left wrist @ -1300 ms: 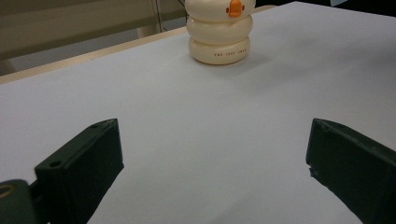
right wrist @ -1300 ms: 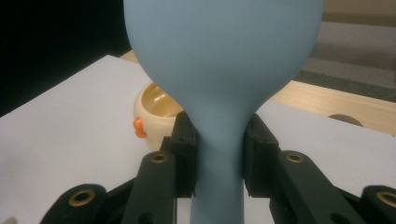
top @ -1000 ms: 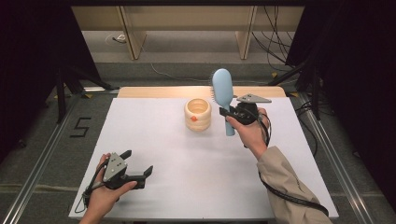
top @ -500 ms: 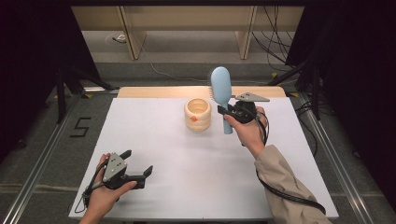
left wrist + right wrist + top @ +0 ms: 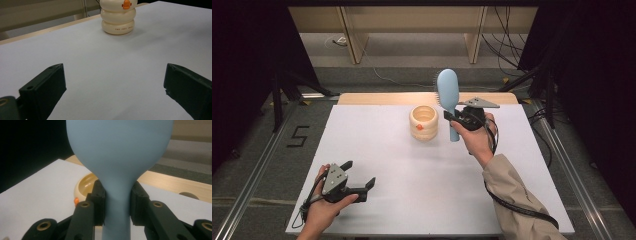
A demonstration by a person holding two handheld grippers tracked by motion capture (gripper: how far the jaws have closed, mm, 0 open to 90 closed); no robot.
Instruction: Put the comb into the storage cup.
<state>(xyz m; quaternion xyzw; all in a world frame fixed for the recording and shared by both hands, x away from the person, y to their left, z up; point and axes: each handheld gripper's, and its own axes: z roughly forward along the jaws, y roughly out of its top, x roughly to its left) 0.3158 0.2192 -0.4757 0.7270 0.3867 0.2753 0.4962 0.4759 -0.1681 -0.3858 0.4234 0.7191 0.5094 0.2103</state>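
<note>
**Brush held upright beside the cup, little has shifted**

The right gripper (image 5: 458, 121) pinches the light blue hairbrush (image 5: 448, 95) at the narrow neck where the handle meets the head; in the right gripper view the two pads press on either side of that neck, the broad head rising above the jaws and the handle end hanging below them. Compared with a second ago, the brush sits in much the same spot: upright, lifted off the white bench (image 5: 387, 165), its head tipped only a touch differently. The grip looks unchanged.

The cream ribbed cup (image 5: 424, 122), with its orange spot, stands just to the left of the right jaws and a little lower, its mouth open upward. In the right gripper view it peeks out behind the left pad.

The left gripper (image 5: 360, 176) rests near the front edge of the bench, well apart from the cup, its jaws spread wide with nothing between them.

The pause suggests alignment: the handle end seems poised to be lowered into the cup, which calls for a short sideways shift first.
</note>
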